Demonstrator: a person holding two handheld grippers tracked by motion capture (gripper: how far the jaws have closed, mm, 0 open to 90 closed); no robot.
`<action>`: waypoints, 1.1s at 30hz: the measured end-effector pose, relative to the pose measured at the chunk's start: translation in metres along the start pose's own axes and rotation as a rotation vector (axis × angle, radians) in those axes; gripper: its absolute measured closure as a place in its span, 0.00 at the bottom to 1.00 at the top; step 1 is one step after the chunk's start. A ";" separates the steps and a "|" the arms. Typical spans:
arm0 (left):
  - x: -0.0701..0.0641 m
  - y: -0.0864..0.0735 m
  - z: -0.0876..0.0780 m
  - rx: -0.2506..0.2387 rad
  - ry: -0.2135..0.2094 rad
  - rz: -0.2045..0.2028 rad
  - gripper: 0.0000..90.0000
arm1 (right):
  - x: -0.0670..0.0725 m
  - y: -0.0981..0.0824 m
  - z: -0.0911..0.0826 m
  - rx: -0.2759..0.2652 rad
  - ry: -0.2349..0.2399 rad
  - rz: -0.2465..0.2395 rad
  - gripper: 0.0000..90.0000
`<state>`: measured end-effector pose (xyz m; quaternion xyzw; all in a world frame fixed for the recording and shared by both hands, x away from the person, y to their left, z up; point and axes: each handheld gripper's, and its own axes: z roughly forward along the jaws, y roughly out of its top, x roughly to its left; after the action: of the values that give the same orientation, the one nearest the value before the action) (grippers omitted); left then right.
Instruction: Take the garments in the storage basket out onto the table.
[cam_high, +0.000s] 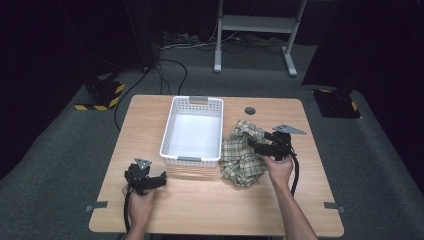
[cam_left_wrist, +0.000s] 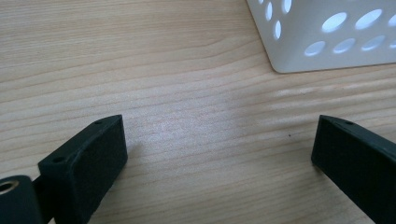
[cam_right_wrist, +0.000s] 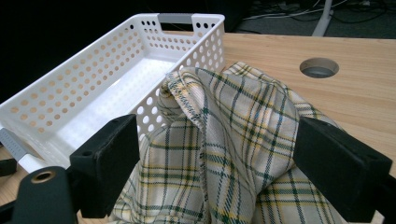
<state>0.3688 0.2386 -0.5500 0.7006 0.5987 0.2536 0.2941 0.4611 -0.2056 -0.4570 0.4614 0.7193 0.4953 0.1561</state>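
A crumpled plaid cloth (cam_high: 242, 155) in yellow, green and white lies on the table, against the right side of a white perforated basket (cam_high: 172, 120). My right gripper (cam_high: 255, 145) reaches into the cloth from the right. In the right gripper view the cloth (cam_right_wrist: 233, 130) bulges up between the wide-spread jaws of my right gripper (cam_right_wrist: 217, 154), which stand open around the heap. The empty basket (cam_right_wrist: 93, 70) sits just behind. My left gripper (cam_high: 161, 179) rests low at the basket's near left corner. It (cam_left_wrist: 219, 154) is open over bare wood, with the basket corner (cam_left_wrist: 327, 56) ahead.
The wooden table (cam_high: 210, 200) has a round cable hole (cam_high: 250, 110) behind the cloth. The basket has grey handles at both ends. Beyond the table's far edge are grey floor, cables and a white desk frame (cam_high: 255, 25).
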 end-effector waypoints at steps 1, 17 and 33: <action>0.000 0.000 0.000 0.000 0.000 0.000 0.04 | 0.000 0.000 0.000 -0.001 0.001 0.000 0.15; 0.000 0.000 0.000 0.000 0.000 0.000 0.04 | -0.001 0.007 -0.015 -0.049 0.021 -0.005 0.14; 0.000 0.000 0.000 0.000 0.000 0.000 0.04 | -0.011 0.010 -0.033 -0.093 0.035 0.013 0.15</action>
<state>0.3688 0.2386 -0.5500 0.7004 0.5988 0.2536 0.2942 0.4492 -0.2322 -0.4361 0.4497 0.6950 0.5372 0.1617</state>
